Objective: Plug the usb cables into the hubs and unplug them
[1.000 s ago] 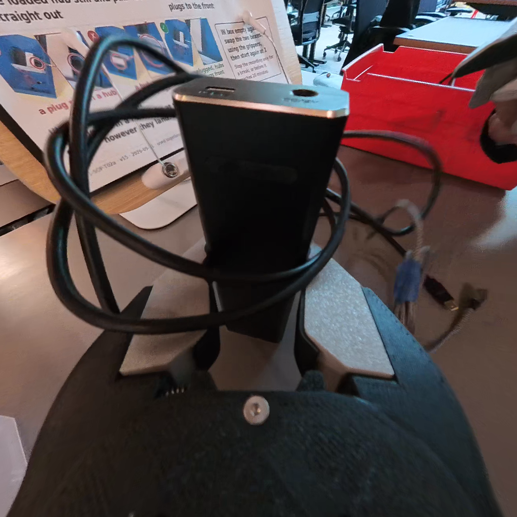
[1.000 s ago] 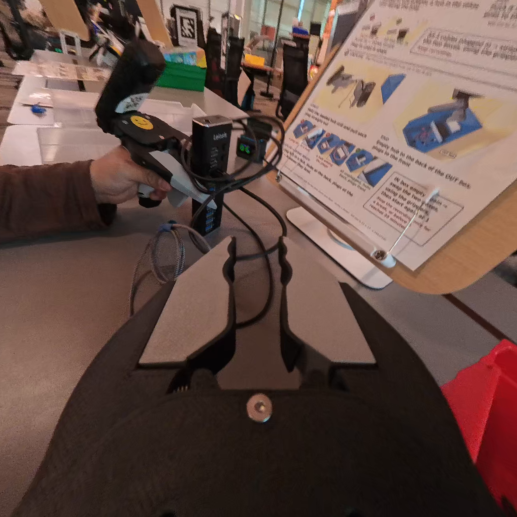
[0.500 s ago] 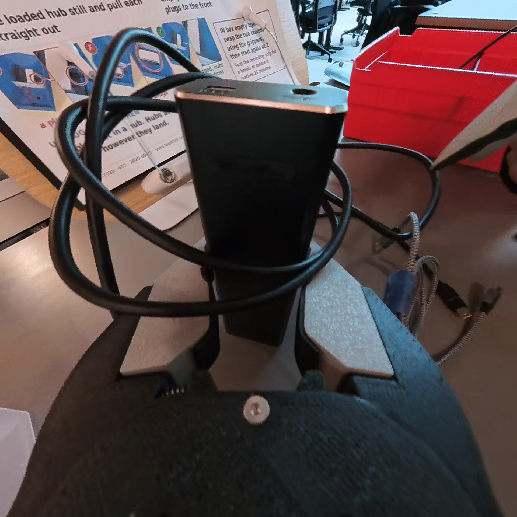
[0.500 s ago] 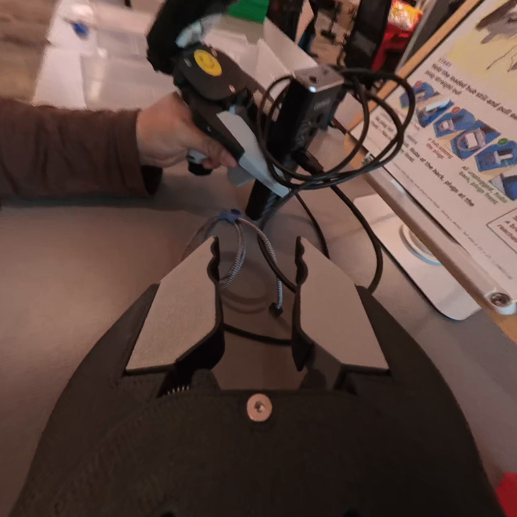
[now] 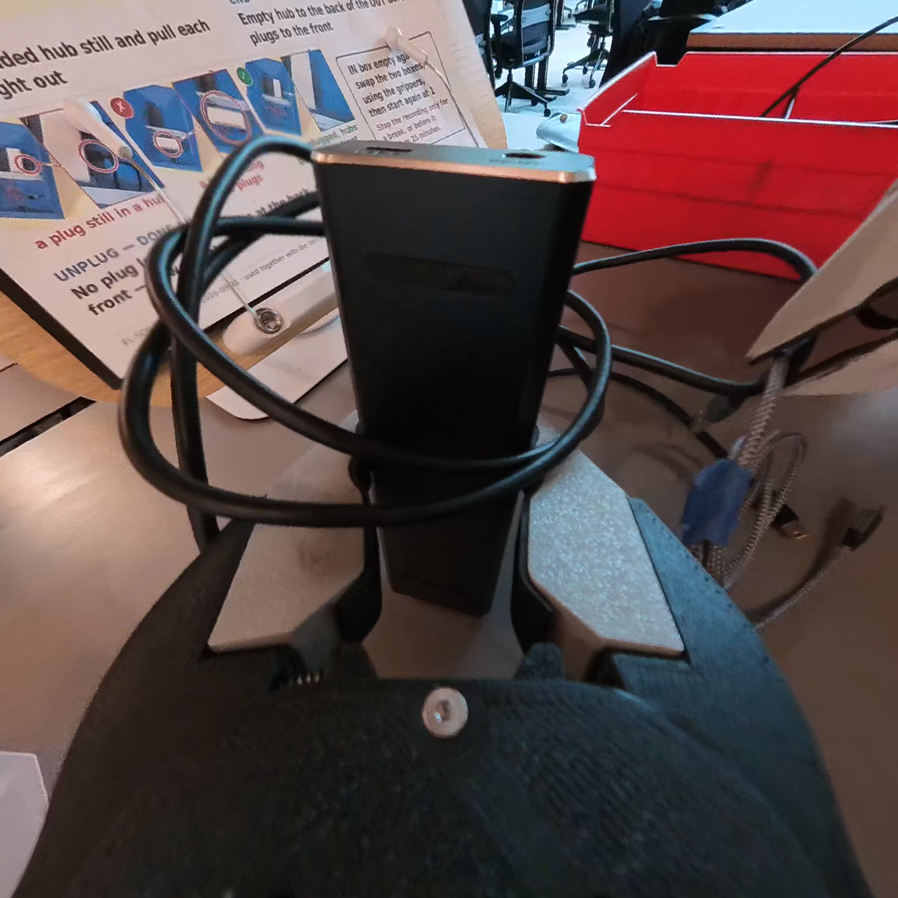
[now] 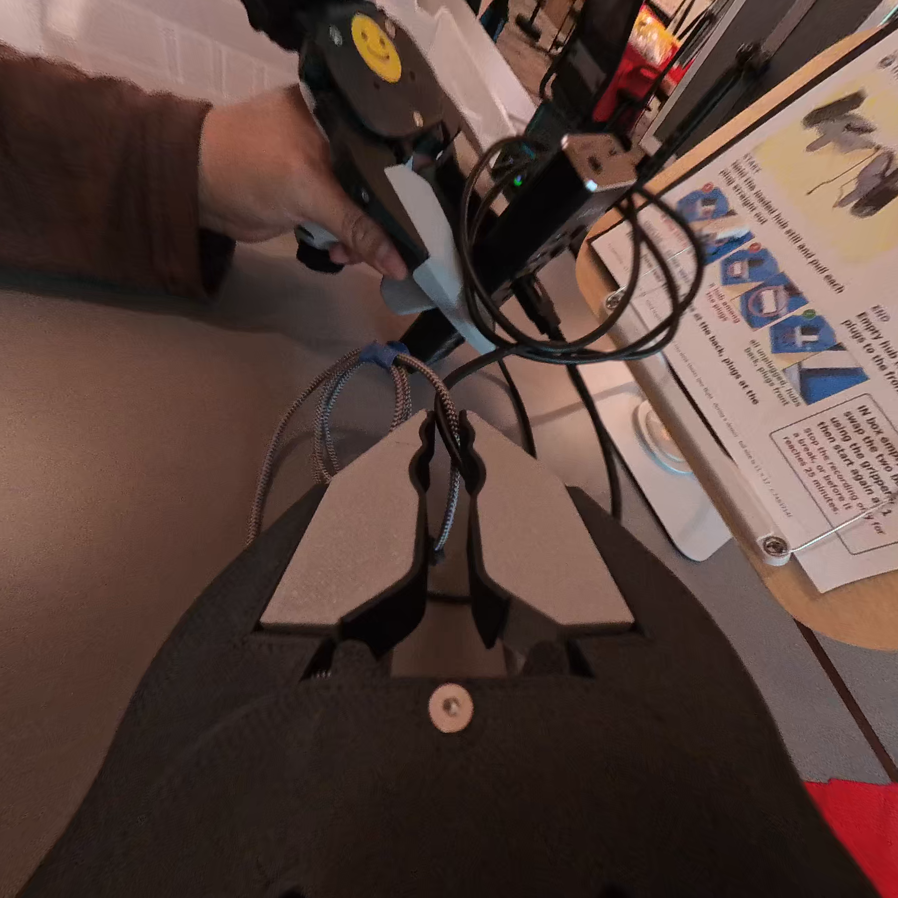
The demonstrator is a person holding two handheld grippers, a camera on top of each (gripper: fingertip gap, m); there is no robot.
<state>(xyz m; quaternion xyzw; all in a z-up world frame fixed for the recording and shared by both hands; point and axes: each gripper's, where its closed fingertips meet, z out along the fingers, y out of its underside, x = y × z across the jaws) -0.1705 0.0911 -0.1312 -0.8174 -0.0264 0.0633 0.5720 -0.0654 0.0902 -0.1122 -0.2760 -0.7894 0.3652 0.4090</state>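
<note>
My left gripper (image 5: 447, 461) is shut on a black USB hub (image 5: 452, 340) and holds it upright above the table. A black cable (image 5: 160, 388) loops loosely around the hub. In the right wrist view the hub (image 6: 549, 214) tilts to the right in that gripper's white fingers (image 6: 427, 252). My right gripper (image 6: 449, 427) is shut on a grey braided cable (image 6: 335, 403), bundled with a blue tie (image 6: 381, 352). In the left wrist view the braided cable (image 5: 772, 388) hangs from the right gripper (image 5: 782, 359) at the right edge. Its plugs (image 5: 792, 527) lie on the table.
An instruction sheet on a wooden board (image 5: 243, 97) stands behind the hub, on a white base (image 6: 680, 486). A red bin (image 5: 729, 160) stands at the back right. A person's hand (image 6: 272, 170) in a brown sleeve holds the left gripper. The brown table (image 6: 121, 437) lies below. To reach the white base (image 6: 680, 486) in a straight line is about 25 cm for my left fingers, about 30 cm for my right.
My right gripper has moved in to the braided cable and closed on it. The left gripper keeps the hub, now tilted more toward the board.
</note>
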